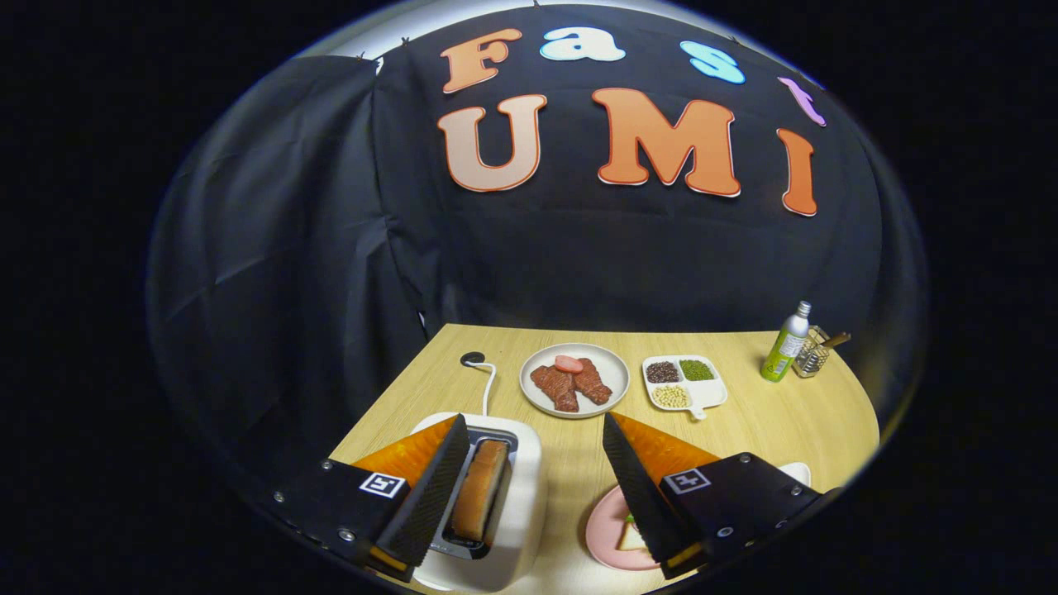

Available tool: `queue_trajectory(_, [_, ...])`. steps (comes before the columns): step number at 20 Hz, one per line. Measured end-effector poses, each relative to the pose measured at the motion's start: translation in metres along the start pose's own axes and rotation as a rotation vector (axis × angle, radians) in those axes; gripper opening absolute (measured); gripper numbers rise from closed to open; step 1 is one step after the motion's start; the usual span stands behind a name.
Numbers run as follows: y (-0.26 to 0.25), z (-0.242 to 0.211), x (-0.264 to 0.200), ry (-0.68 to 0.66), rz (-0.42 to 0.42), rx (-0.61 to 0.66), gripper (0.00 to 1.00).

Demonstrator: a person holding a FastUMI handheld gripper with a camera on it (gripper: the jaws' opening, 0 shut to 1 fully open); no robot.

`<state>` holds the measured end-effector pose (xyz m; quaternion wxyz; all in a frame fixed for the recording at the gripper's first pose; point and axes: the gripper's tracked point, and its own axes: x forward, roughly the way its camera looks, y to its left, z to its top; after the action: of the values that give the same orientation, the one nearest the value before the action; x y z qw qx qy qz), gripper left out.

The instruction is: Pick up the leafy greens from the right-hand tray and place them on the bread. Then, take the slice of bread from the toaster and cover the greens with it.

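Observation:
My gripper (531,434) is open, its two black-padded fingers spread wide above the wooden table (769,421) with nothing between them. Just ahead of the left finger stands a white toaster (525,487) with a browned bread slice (479,489) upright in its slot. Under the right finger lies a pink plate (607,533); a pale bread slice (632,539) with a bit of green on it peeks out beside that finger. The finger hides most of the plate. A white edge of a tray (798,471) shows just past the right finger.
Beyond the fingers sits a white plate (612,372) holding red meat slices (572,383). To its right is a divided dish (711,395) of beans and seeds. A green bottle (786,343) and a wire holder (814,354) stand at the far right. The toaster's cord (488,384) runs back to a table grommet.

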<state>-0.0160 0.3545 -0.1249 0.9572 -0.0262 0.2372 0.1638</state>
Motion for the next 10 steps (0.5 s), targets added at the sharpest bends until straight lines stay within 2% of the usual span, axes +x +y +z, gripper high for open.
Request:
queue_trajectory(7, [0.029, -0.021, 0.012, 0.061, 0.039, -0.03, 0.95])
queue_trajectory(10, [0.031, -0.03, 0.012, 0.083, 0.044, -0.042, 0.81])
